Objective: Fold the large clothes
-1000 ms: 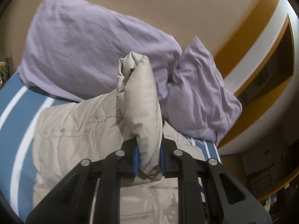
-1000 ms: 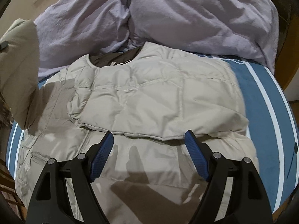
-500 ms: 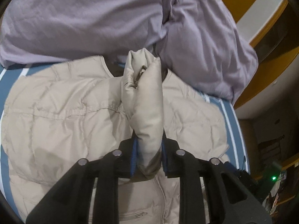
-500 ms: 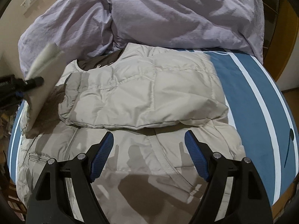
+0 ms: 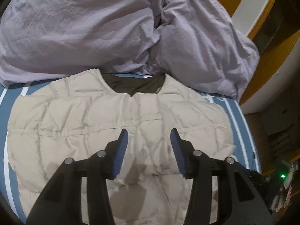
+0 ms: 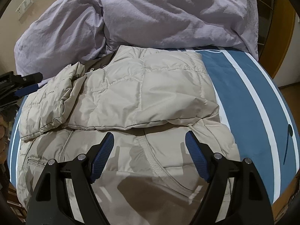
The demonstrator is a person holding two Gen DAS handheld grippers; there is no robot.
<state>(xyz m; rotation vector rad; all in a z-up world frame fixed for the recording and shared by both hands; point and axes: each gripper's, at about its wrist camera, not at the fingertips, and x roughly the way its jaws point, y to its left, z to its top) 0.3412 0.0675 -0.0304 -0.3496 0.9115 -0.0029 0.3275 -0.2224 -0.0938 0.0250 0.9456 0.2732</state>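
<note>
Left wrist view: at 9 o'clock, blue bed cover [image 5: 11, 95] with white stripes, under the beige puffer jacket [image 5: 84, 116]. Across 10 to 2 o'clock, crumpled lilac duvet [image 5: 93, 28], touching the jacket's collar end. At centre, dark brown lining [image 5: 135, 86] in the neck opening, both sleeves folded across the chest, meeting near the middle. At 6 o'clock, left gripper [image 5: 149, 140] above the jacket, blue-padded fingers [image 5: 122, 144] spread apart, holding nothing. At 4 o'clock, a small green light [image 5: 282, 176] beside the bed.

Right wrist view: at 9 o'clock, the left gripper's black frame and a blue pad [image 6: 28, 89], just beside the folded sleeve [image 6: 54, 101]; whether touching, cannot tell. From 10 to 1 o'clock, duvet [image 6: 168, 13] heaped behind the collar. At centre, jacket [image 6: 150, 86] flat on the bed, second sleeve folded over the chest, its cuff edge overlapped by the first. At 6 o'clock, right gripper [image 6: 149, 144] over the lower front by the zipper band [image 6: 151, 157], fingers [image 6: 196, 150] wide apart, empty. At 3 o'clock, bare striped bed cover [image 6: 243, 86].
</note>
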